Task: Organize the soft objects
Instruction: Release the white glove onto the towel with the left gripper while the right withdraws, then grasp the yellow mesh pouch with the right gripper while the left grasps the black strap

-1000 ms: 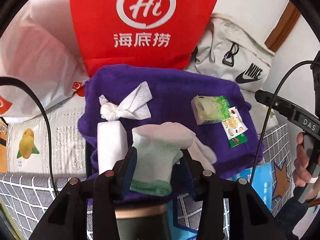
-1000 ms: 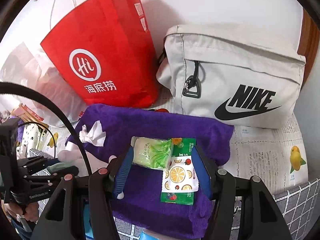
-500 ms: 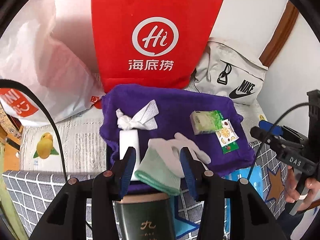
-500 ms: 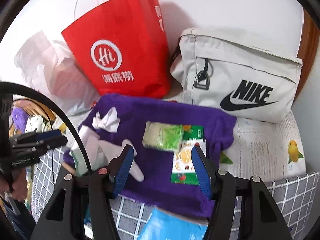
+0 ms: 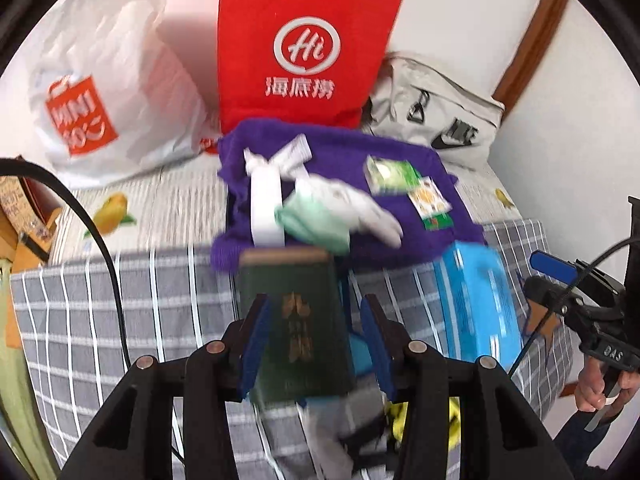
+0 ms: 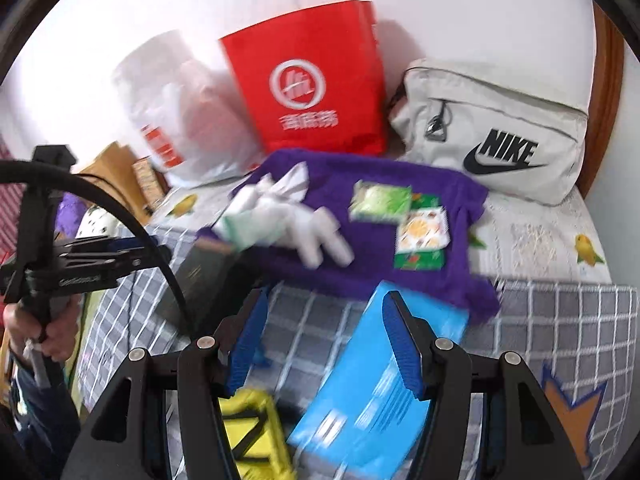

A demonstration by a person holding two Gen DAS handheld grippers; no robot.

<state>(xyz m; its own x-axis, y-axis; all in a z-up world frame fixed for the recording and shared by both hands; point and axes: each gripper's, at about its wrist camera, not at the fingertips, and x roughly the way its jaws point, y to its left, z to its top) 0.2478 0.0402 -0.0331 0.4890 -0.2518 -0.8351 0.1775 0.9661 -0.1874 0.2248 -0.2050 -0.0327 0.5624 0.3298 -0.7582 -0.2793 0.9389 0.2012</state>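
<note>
A purple towel lies on the bed. On it rest a white-and-green sock, a knotted white tissue, a white block, a green tissue pack and a wet-wipe sachet. My left gripper is open and empty, pulled back over a dark green box. My right gripper is open and empty above a blue box.
A red paper bag, a white plastic bag and a grey Nike bag stand behind the towel against the wall. A yellow item lies on the grey checked cover near me.
My left gripper let go of the sock, which now lies on the towel, and drew back toward me. My right gripper also pulled back and away from the tissue pack.
</note>
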